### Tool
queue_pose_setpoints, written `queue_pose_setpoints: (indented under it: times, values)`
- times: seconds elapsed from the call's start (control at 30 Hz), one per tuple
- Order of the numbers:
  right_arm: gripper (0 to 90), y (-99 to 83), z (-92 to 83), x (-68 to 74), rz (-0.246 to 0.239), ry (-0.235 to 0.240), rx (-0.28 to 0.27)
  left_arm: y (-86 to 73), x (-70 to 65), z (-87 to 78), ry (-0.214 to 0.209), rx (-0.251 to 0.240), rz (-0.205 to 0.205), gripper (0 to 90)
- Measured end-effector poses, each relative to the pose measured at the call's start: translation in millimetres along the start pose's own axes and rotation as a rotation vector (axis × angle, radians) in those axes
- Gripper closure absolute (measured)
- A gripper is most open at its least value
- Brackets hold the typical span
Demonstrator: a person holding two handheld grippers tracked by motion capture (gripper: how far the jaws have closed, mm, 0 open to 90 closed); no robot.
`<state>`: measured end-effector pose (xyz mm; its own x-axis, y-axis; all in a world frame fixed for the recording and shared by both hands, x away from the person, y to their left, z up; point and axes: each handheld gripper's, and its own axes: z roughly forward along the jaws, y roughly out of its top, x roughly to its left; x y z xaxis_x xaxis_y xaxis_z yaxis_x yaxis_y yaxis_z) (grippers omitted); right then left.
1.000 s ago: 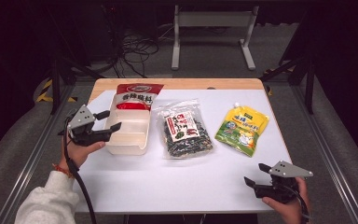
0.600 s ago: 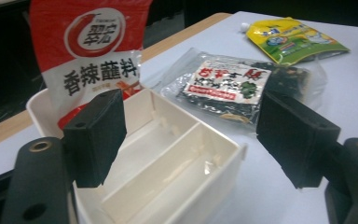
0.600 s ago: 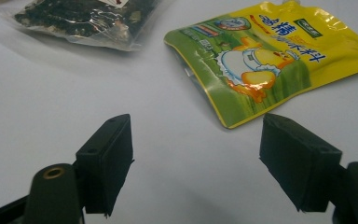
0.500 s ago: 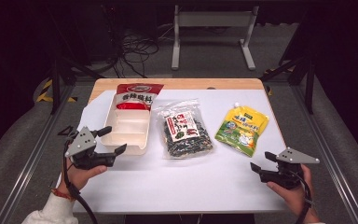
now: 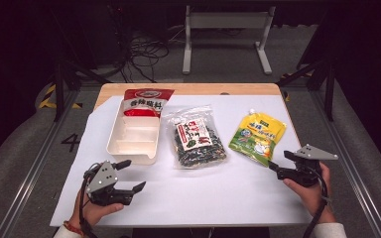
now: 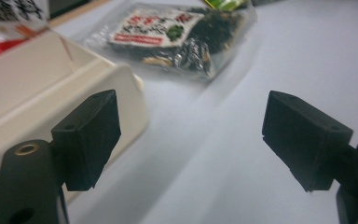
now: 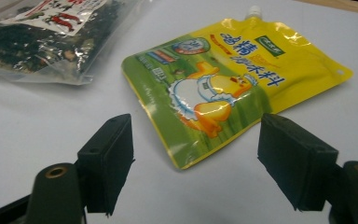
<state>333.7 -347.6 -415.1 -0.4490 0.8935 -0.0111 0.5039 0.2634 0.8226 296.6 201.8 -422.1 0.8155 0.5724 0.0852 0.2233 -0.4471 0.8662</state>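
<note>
High view. White table cover (image 5: 193,198) over a wooden top. Cream divided tray (image 5: 134,136) at the left; a red-and-white packet (image 5: 146,101) lies in its far end. Clear bag of dark dried food (image 5: 196,141) at the middle, just beside the tray. Yellow-green spouted pouch (image 5: 257,136) to the right, lying flat, apart from the clear bag. Left gripper (image 5: 133,176) is held low over the cover near the tray's near corner, jaws spread with nothing between them, having just been opening. Right gripper (image 5: 277,162) is held by a hand at the right edge, its jaw tips just beside the pouch's near corner; jaws apart, nothing clamped.

Left gripper view. Two black jaws stand wide apart with bare cover between them. The tray (image 6: 37,88) sits just beyond the left jaw; whether they touch cannot be told. The clear bag (image 6: 177,32) lies farther off.

Right gripper view. Jaws released, spread wide. The pouch (image 7: 223,84) lies flat ahead, its near corner reaching toward the gap between them, not pressed by either. The clear bag (image 7: 42,37) lies at upper left.
</note>
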Motion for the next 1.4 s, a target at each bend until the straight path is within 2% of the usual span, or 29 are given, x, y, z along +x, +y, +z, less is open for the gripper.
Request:
queue_pose_setpoints:
  times: [0.07, 0.13, 0.3, 0.37, 0.77, 0.93, 1.17, 1.3, 1.4]
  values:
    - [26.7, 2.5, 3.1, -5.3, 0.017, -0.011, -0.01, -2.9, -5.8, 2.4, -0.004, 0.024, 0.026, 19.9]
    - [26.7, 4.1, 5.2, -8.3, 0.029, -0.016, -0.012, -5.9, -9.0, 4.2, -0.023, 0.025, 0.018, 19.9]
    - [26.6, 5.8, 12.7, -14.6, 0.045, -0.023, -0.003, -11.4, -12.0, 9.5, -0.042, 0.049, 0.029, 19.8]
    - [26.7, 5.7, 16.8, -16.4, 0.055, -0.016, 0.005, -13.5, -11.3, 12.7, -0.05, 0.058, 0.019, 19.7]
    - [26.6, 15.2, 34.1, -23.0, 0.054, -0.01, 0.011, -21.3, -7.5, 16.9, -0.046, 0.089, 0.018, 19.6]
    - [26.7, 19.5, 38.2, -23.9, 0.049, -0.011, 0.006, -22.4, -7.1, 18.3, -0.06, 0.098, 0.021, 19.6]
    - [27.0, 25.2, 36.6, -14.9, 0.048, 0.011, -0.011, -25.3, -7.7, 18.4, -0.064, 0.113, 0.022, 18.0]
    - [27.3, 31.3, 40.6, -3.3, 0.037, 0.054, -0.014, -25.1, -6.8, 20.3, -0.068, 0.121, 0.019, 17.8]
    - [27.3, 38.7, 46.8, 10.5, 0.029, 0.108, -0.02, -25.8, -6.4, 21.8, -0.071, 0.134, 0.021, 17.7]
